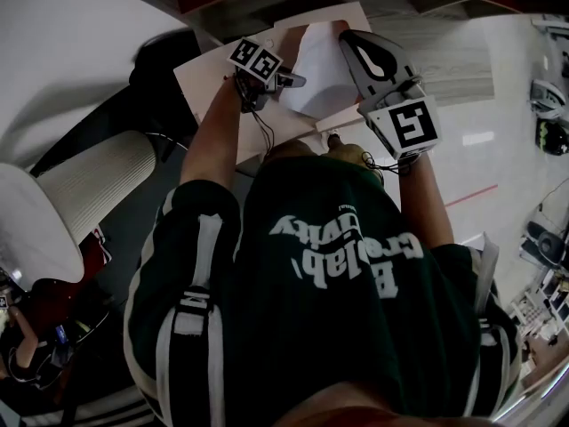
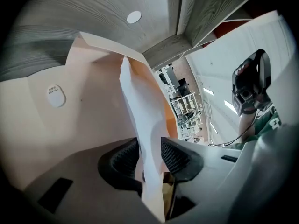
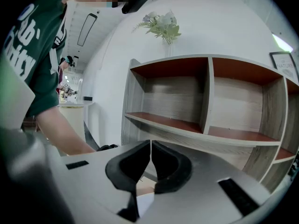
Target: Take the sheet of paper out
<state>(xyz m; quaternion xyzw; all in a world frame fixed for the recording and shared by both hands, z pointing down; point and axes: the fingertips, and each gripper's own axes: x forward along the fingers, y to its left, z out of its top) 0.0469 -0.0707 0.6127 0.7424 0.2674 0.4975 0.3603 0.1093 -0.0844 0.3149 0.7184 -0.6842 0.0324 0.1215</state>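
A pale peach envelope (image 1: 213, 74) is held up in front of the person, and a white sheet of paper (image 1: 320, 69) sticks out of its open side. In the left gripper view the sheet (image 2: 140, 106) runs edge-on between the pads of my left gripper (image 2: 150, 155). Those jaws stand apart, with a little room on each side of the paper. The envelope's inner face (image 2: 56, 125) fills the left of that view. My right gripper (image 1: 347, 32) is at the envelope's far right edge. Its jaws (image 3: 151, 148) are shut on that thin edge, and peach card (image 3: 145, 189) shows below them.
A wood-grain shelf unit (image 3: 210, 101) with red-brown boards stands ahead of the right gripper, with a bunch of flowers (image 3: 161, 27) on top. A white pleated round object (image 1: 89, 189) stands at the left of the head view. The person's green shirt (image 1: 356, 265) fills the foreground.
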